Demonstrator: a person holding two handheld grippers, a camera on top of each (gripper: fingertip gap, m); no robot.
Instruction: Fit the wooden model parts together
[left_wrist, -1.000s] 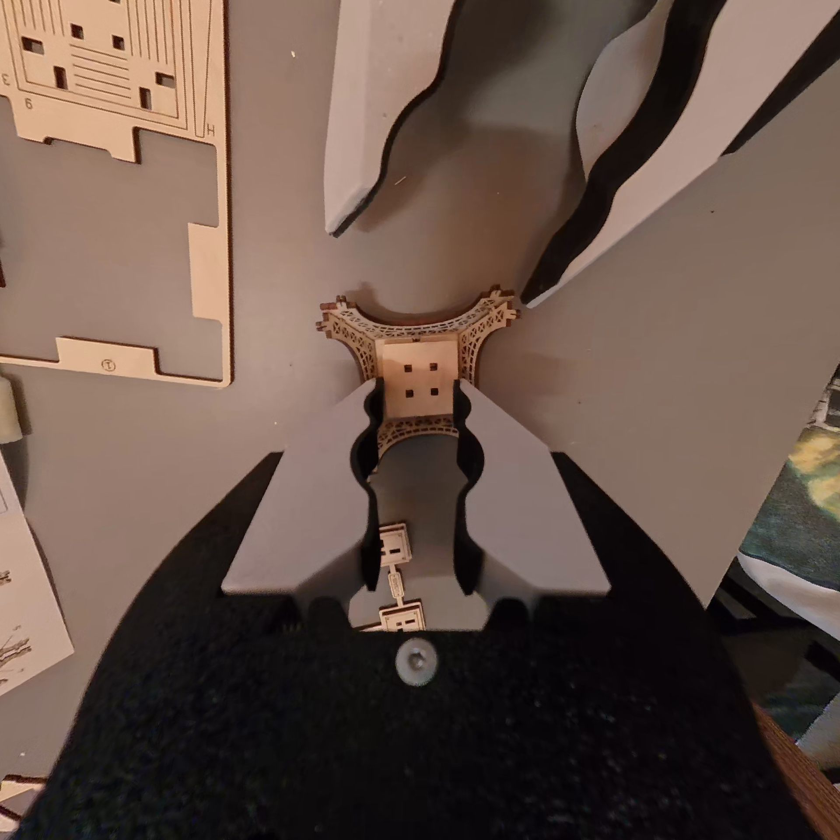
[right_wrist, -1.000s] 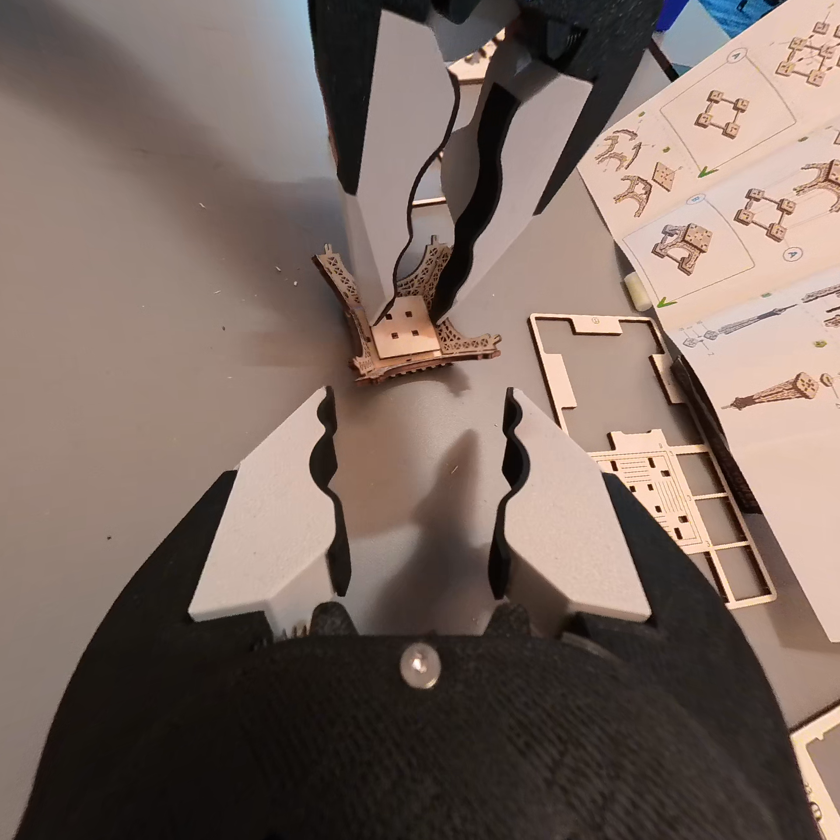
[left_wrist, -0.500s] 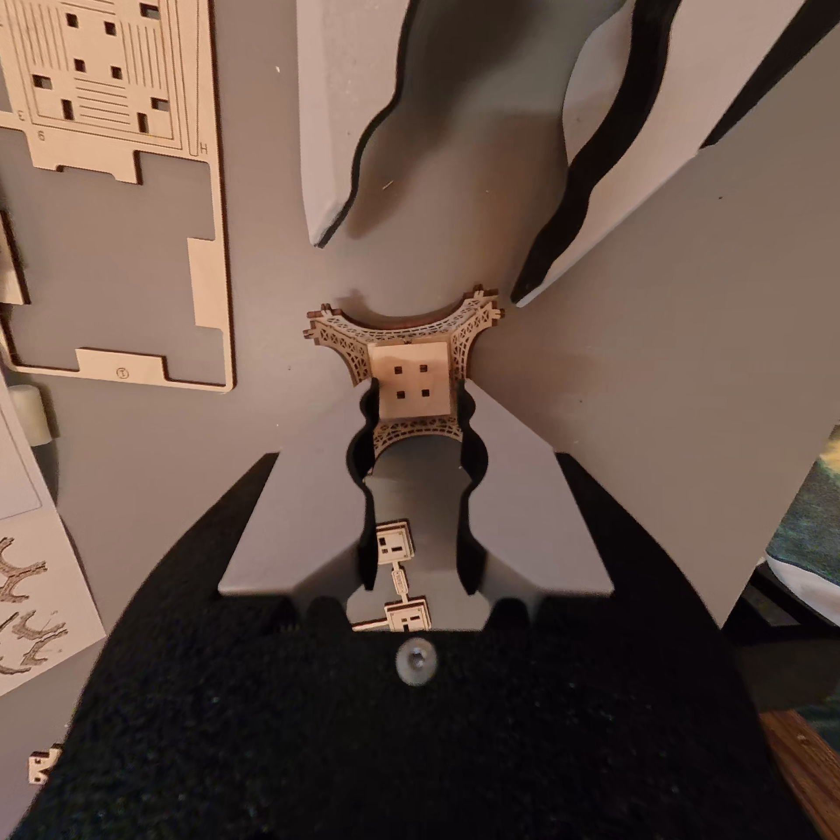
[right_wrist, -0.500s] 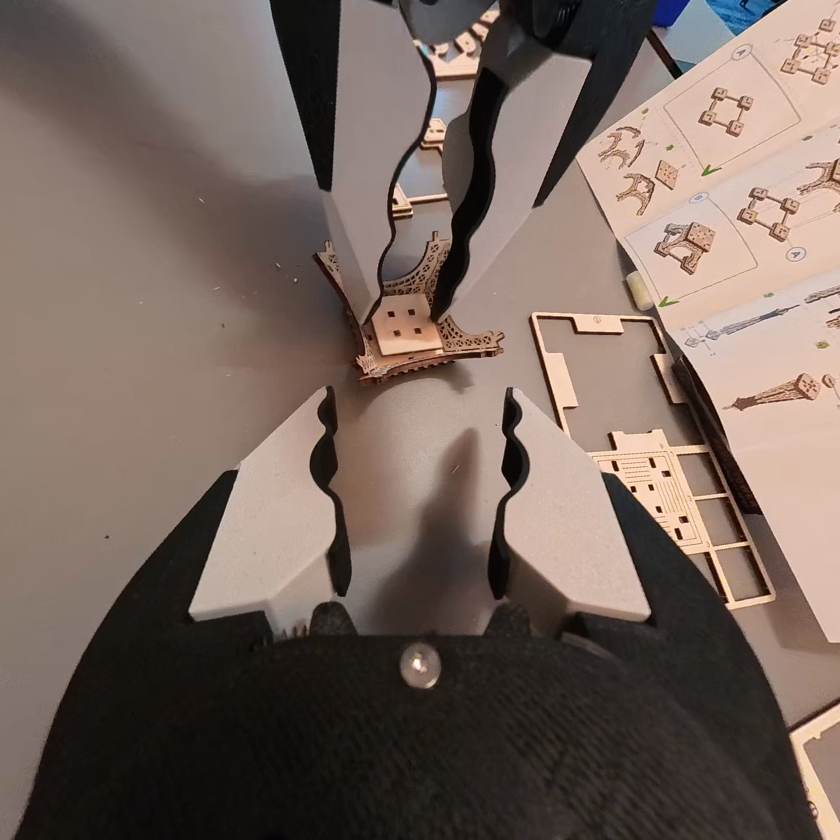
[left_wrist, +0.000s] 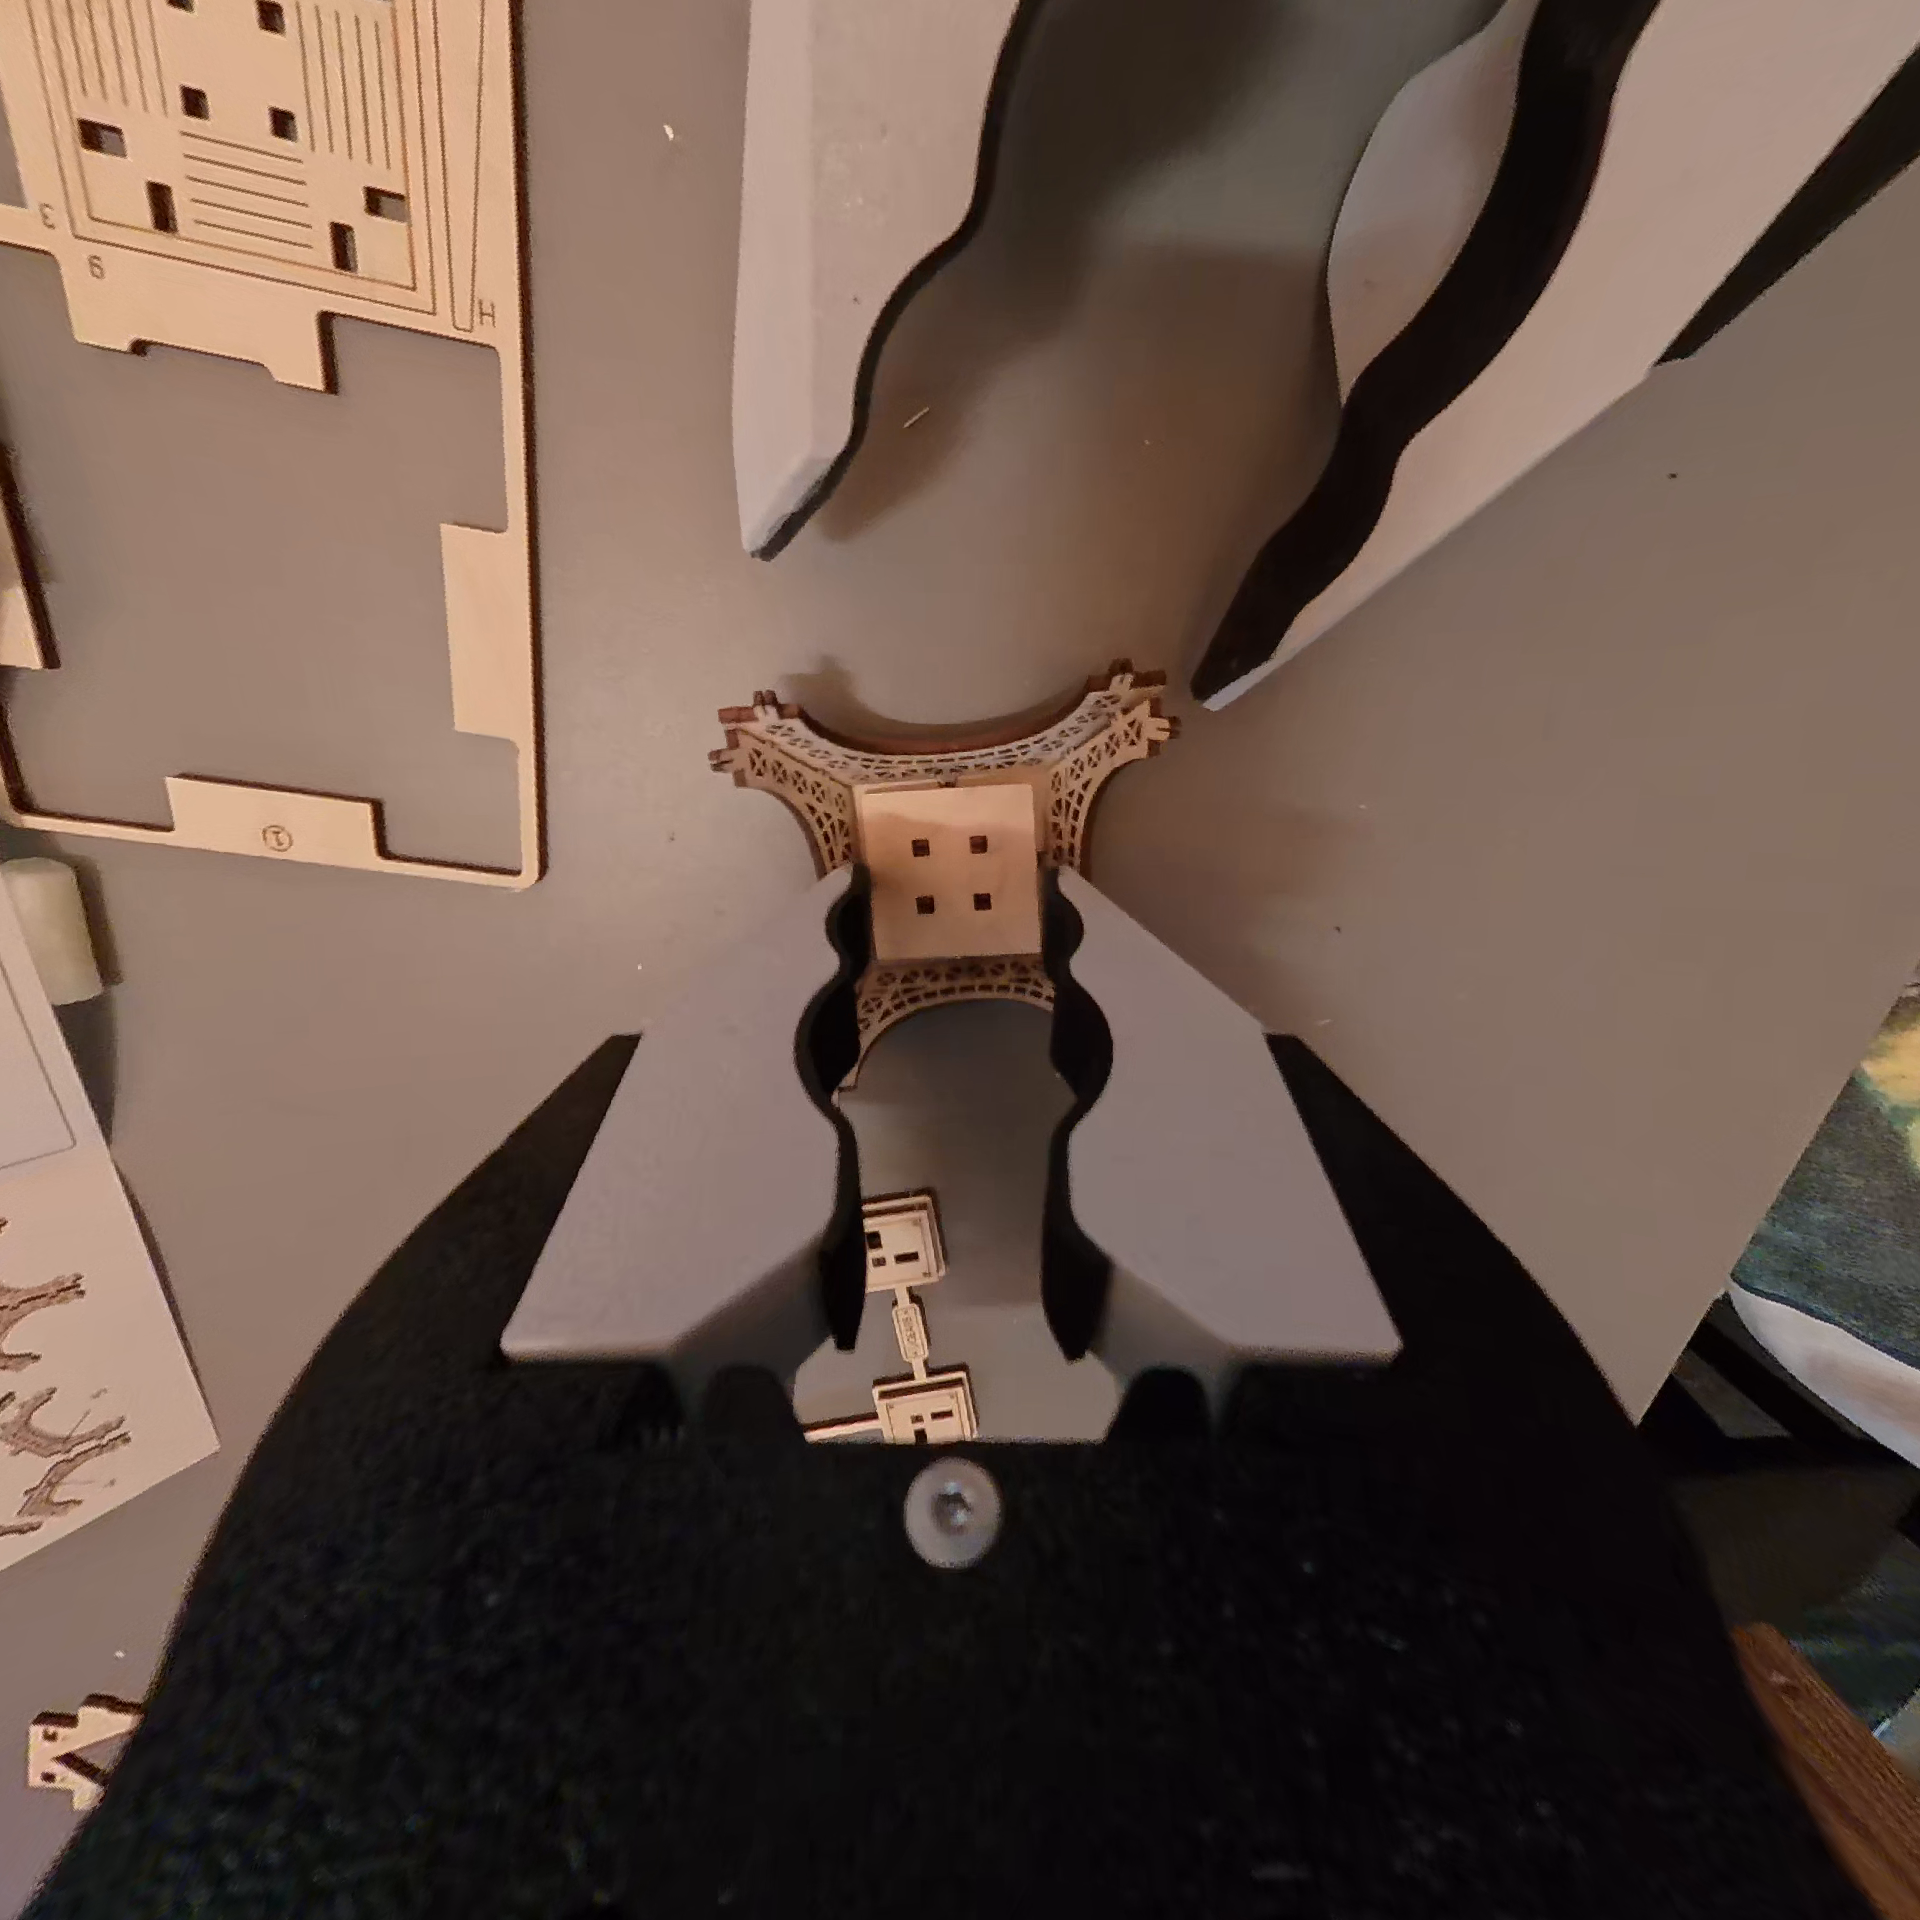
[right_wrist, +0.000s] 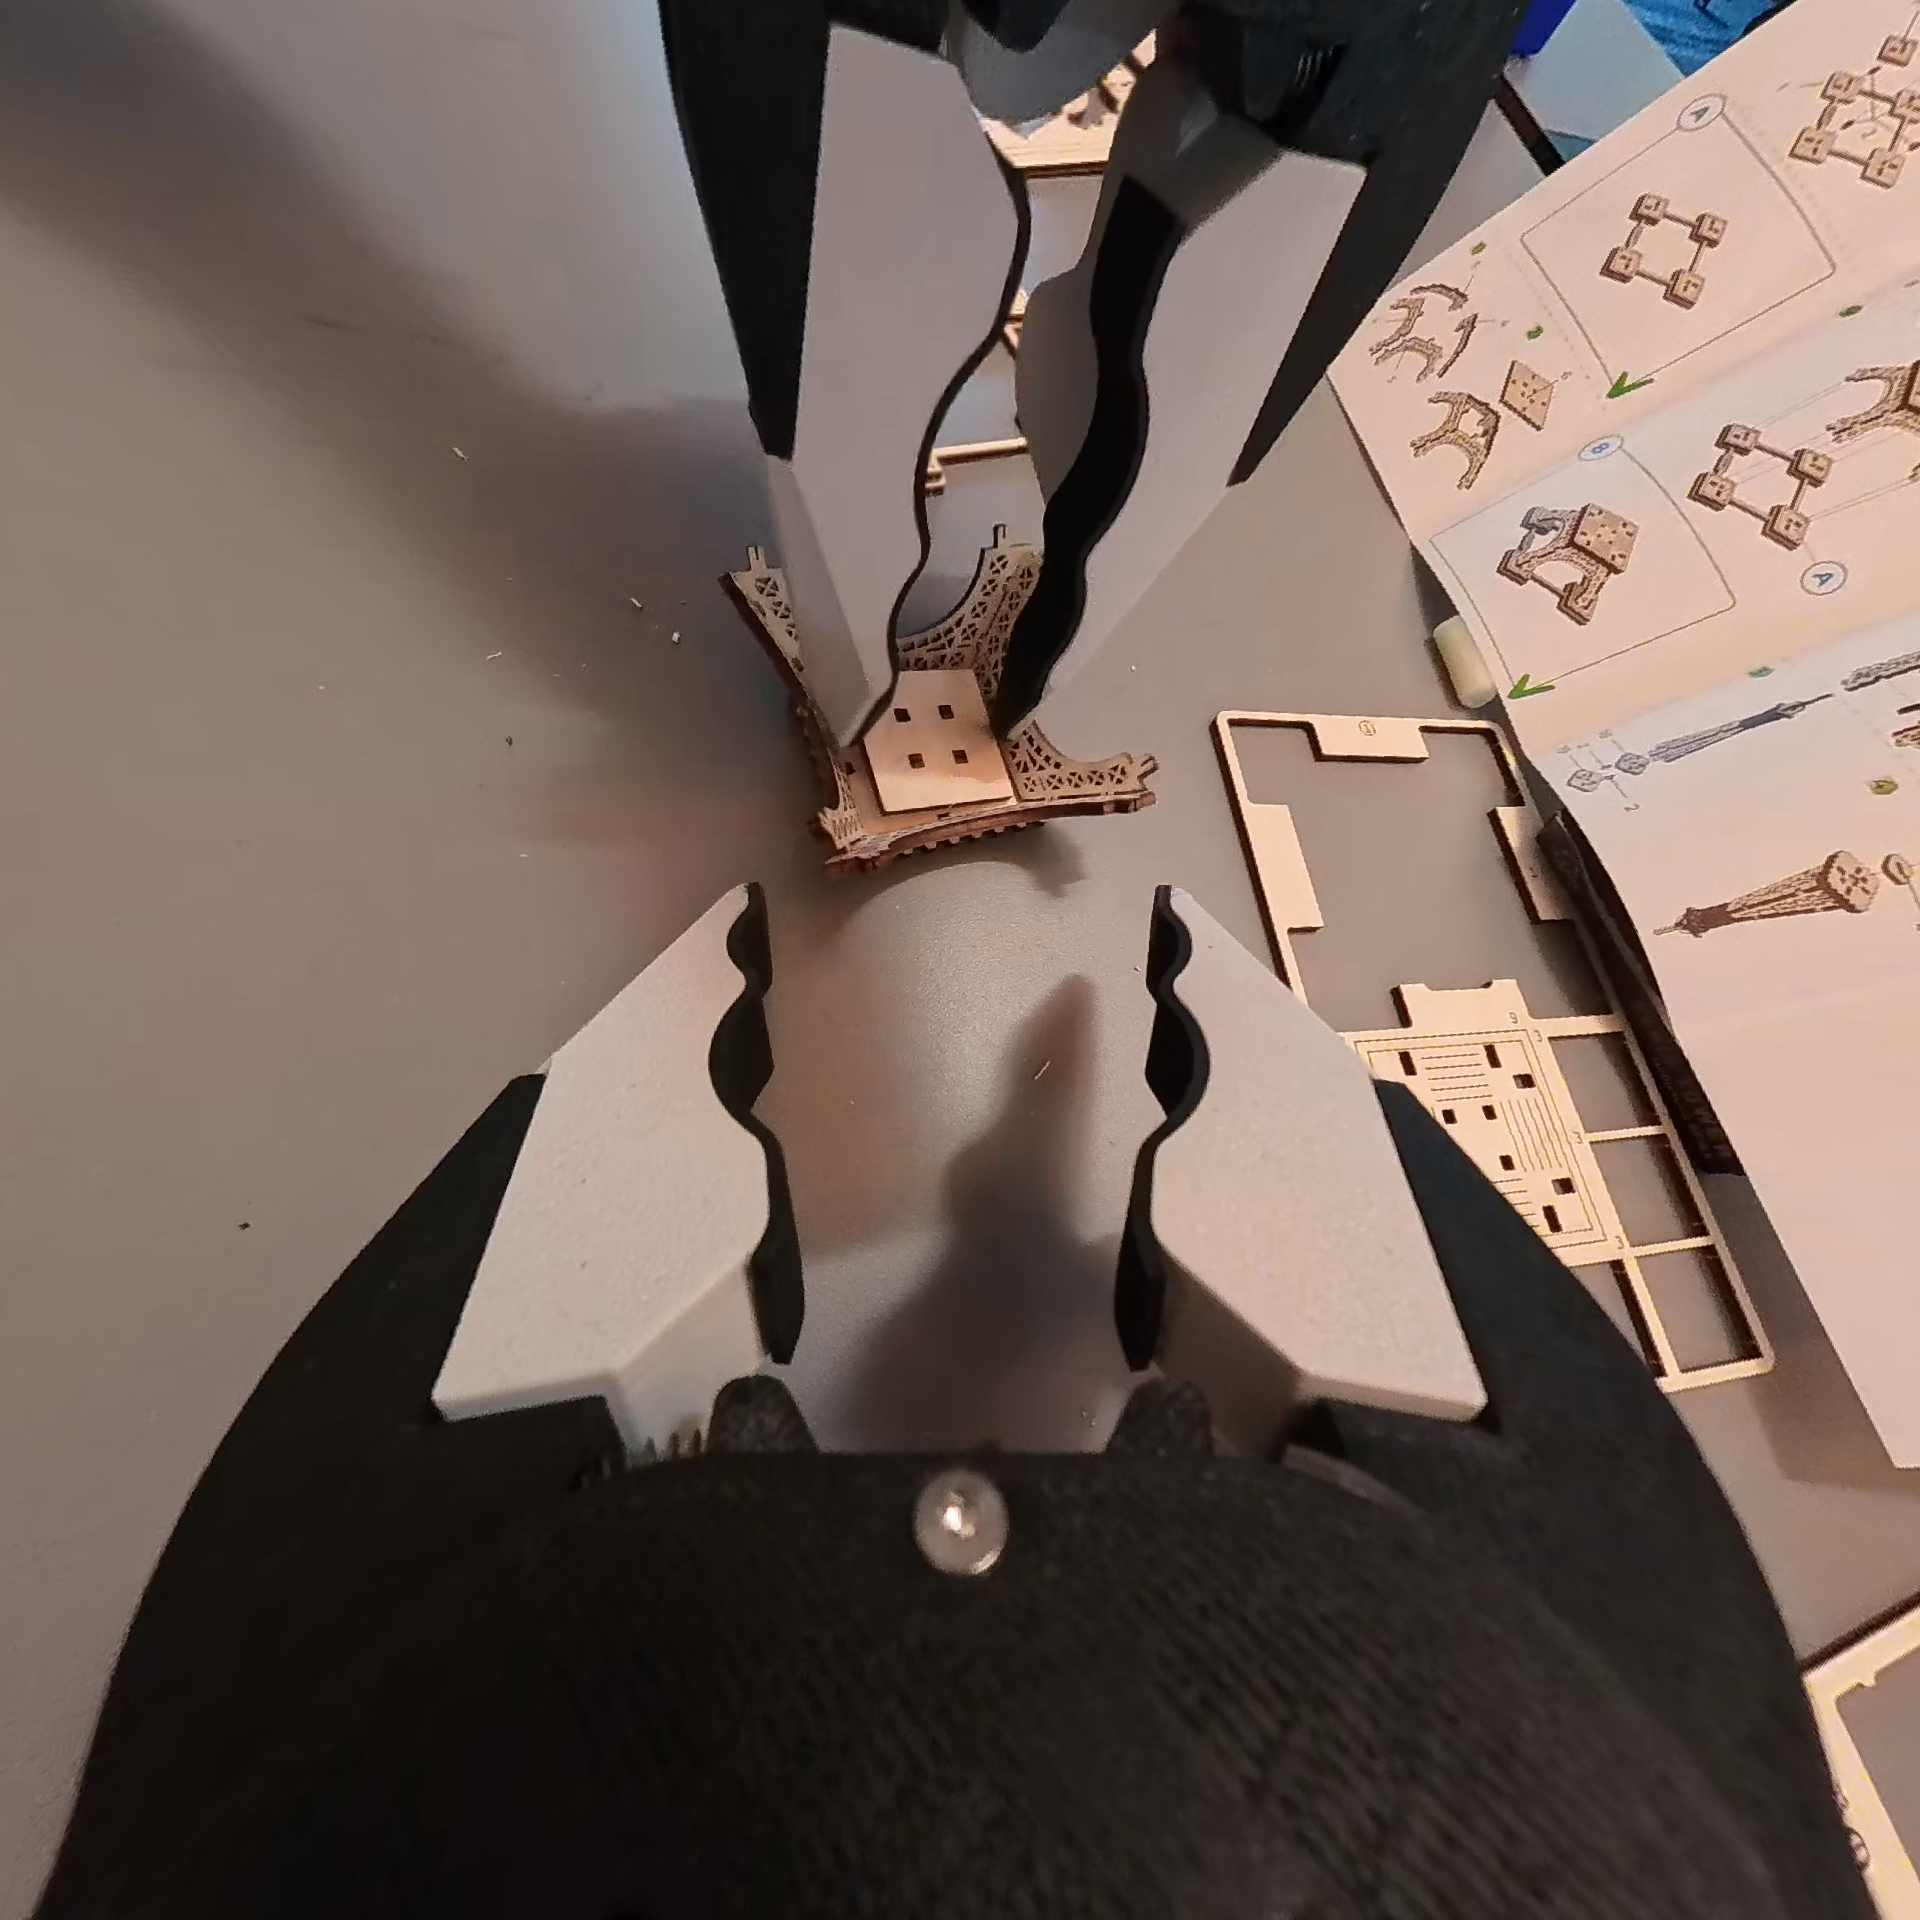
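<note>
The wooden tower base (left_wrist: 790, 769), four lattice legs under a square top plate with four holes, stands on the grey table (left_wrist: 1455, 831). My left gripper (left_wrist: 956, 883) comes down from above, its fingertips pressed on two opposite sides of the top plate. The right wrist view shows the same hold: the left gripper (right_wrist: 935, 722) stands upright over the base (right_wrist: 935, 790). My right gripper (right_wrist: 956, 904) is open and empty, low over the table just short of the base. It also shows in the left wrist view (left_wrist: 992, 613), beyond the base.
A punched-out wooden part sheet (right_wrist: 1299, 873) lies right of the base, seen in the left wrist view (left_wrist: 488, 644) at upper left. A printed instruction sheet (right_wrist: 1662, 416) lies beyond it. A wooden ring of small boxes (left_wrist: 904, 1236) lies under my left gripper. The table's edge (left_wrist: 1818, 1714) is at lower right. The left gripper's tips are roughly 5 cm from the right gripper's.
My left gripper has swung more upright over the base and kept its hold on the top plate. The right gripper has stayed open, about where it was.
</note>
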